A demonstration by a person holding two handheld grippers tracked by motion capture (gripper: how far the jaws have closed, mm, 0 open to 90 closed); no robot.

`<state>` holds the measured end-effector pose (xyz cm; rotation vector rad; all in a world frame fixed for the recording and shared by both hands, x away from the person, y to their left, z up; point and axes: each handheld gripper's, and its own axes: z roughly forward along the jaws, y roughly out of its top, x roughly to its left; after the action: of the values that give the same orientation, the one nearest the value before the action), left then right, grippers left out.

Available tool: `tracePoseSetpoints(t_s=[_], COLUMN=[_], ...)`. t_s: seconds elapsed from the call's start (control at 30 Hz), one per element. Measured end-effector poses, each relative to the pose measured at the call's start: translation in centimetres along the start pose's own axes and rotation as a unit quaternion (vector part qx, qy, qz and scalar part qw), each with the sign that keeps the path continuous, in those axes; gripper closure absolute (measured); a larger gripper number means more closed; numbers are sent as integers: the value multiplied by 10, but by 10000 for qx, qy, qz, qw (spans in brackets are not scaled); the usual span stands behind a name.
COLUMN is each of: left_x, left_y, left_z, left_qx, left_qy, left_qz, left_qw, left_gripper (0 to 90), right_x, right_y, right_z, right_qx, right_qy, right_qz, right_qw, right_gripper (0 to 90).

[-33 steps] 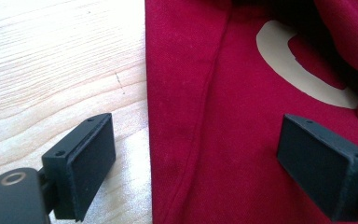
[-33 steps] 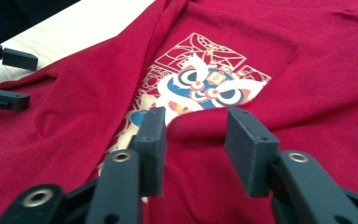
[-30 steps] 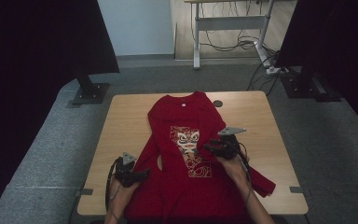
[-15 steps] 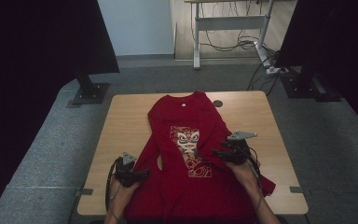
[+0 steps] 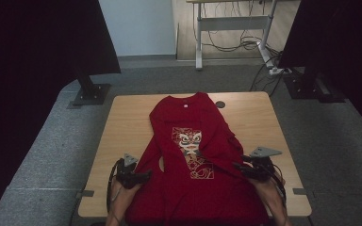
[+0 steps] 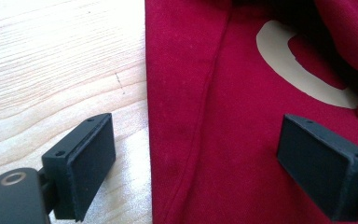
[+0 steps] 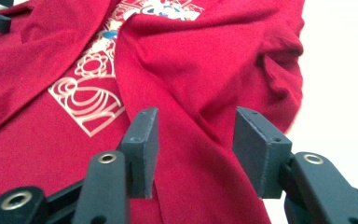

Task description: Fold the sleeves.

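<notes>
A red T-shirt (image 5: 186,120) with a cream lion print lies front up on the wooden table (image 5: 122,122), its hem at the near edge. My left gripper (image 5: 143,176) rests by the shirt's left side. In the left gripper view it (image 6: 193,144) is open wide, one jaw over bare table (image 6: 51,70), the other over the red T-shirt (image 6: 242,116). My right gripper (image 5: 239,167) is at the shirt's right side. Its jaws (image 7: 193,135) have just been closing and stand partly open astride a raised fold of the T-shirt (image 7: 205,46), not pressing it.
A small dark round disc (image 5: 220,104) sits on the table beyond the collar. Black stands (image 5: 90,92) and dark panels flank the table on grey carpet. A desk frame with cables (image 5: 231,44) stands at the back. Bare wood (image 5: 259,122) lies right of the shirt.
My right gripper has moved to the right and nearer the table's front edge, off the print and onto the shirt's right side. The left gripper has stayed where it was.
</notes>
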<state>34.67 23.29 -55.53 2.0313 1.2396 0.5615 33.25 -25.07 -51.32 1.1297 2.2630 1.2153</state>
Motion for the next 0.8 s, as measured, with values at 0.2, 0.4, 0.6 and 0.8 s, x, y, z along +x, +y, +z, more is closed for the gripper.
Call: tracePoseSetpoints(t_s=[0.2, 0.4, 0.6, 0.8], left_x=[0, 0, 0, 0], left_y=[0, 0, 0, 0], left_z=[0, 0, 0, 0], left_qx=[0, 0, -1, 0], left_qy=[1, 1, 1, 1], left_qz=[2, 1, 0, 1], left_qw=[10000, 10000, 10000, 10000], left_gripper=[118, 118, 118, 118], right_x=[-1, -4, -9, -7], right_y=[-17, -47, -68, -76], right_z=[-22, -45, -45, -43], right_qx=[-25, 114, 336, 483], right_qy=[-83, -247, -319, -499], right_qz=[-31, -172, -302, -606], right_qw=[10000, 9995, 9985, 9957], right_gripper=[549, 547, 557, 575])
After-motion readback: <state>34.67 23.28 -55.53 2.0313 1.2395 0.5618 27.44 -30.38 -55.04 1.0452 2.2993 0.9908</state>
